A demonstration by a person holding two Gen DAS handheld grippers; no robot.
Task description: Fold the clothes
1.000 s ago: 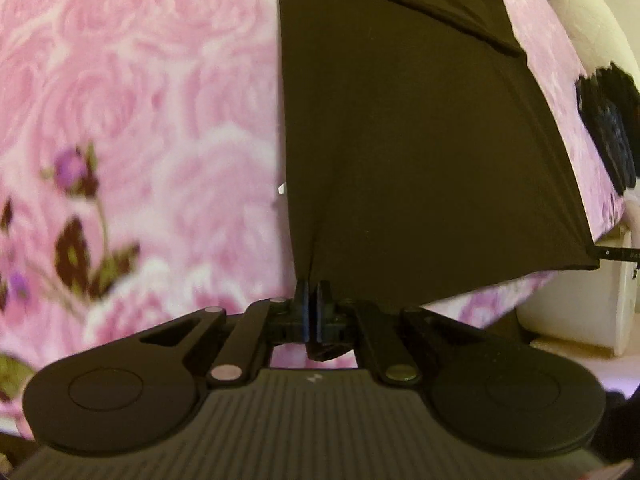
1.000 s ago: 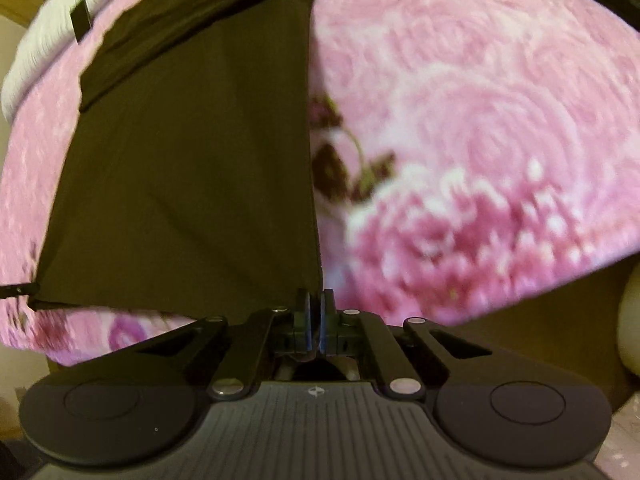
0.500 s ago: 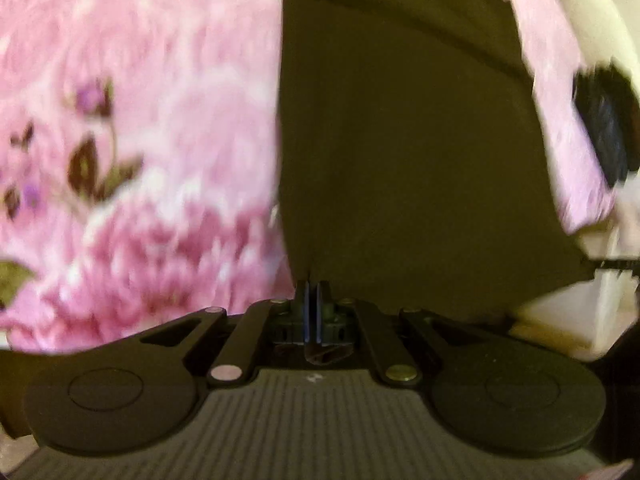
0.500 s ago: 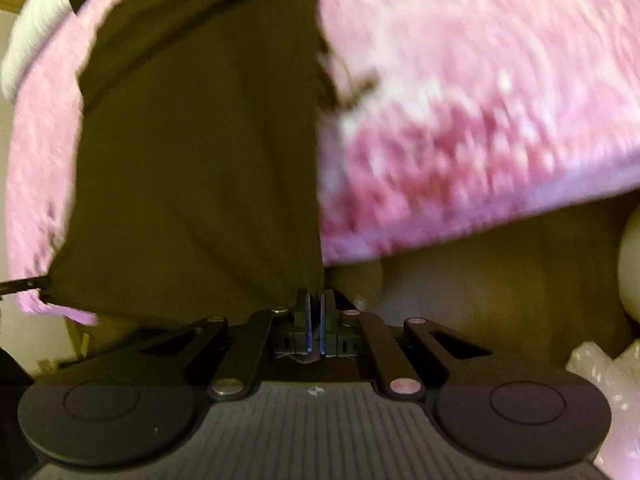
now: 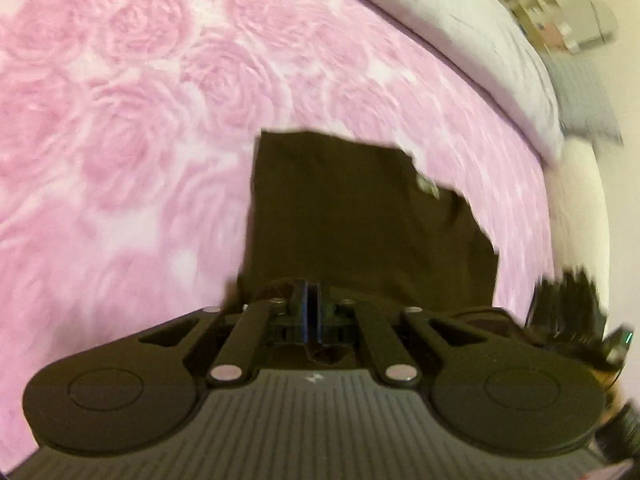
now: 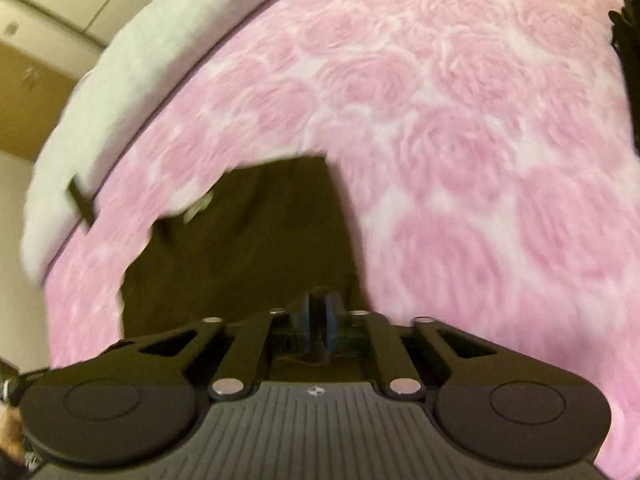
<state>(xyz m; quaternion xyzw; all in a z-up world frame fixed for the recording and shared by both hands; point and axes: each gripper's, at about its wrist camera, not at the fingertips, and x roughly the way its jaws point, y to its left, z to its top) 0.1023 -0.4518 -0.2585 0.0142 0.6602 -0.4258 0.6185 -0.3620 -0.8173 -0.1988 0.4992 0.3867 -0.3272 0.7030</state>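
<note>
A dark brown garment (image 5: 360, 216) lies on a pink rose-patterned blanket (image 5: 132, 120). In the left wrist view my left gripper (image 5: 310, 300) is shut on the garment's near left corner, with cloth bunched between the fingers. In the right wrist view the same garment (image 6: 248, 248) stretches away from my right gripper (image 6: 318, 312), which is shut on the near right corner. A small pale label (image 5: 427, 186) shows on the far part of the cloth. Both views are motion-blurred.
A white pillow or duvet (image 5: 460, 40) runs along the far edge of the blanket, seen also as white bedding (image 6: 132, 64) in the right wrist view. A dark fuzzy item (image 5: 568, 300) sits at the right edge of the bed. Shelves and a wall stand beyond.
Both grippers have swung up and forward over the bed, carrying the garment's near edge toward its far end. The visible cloth is now much shorter, and the bedding beyond has come into view.
</note>
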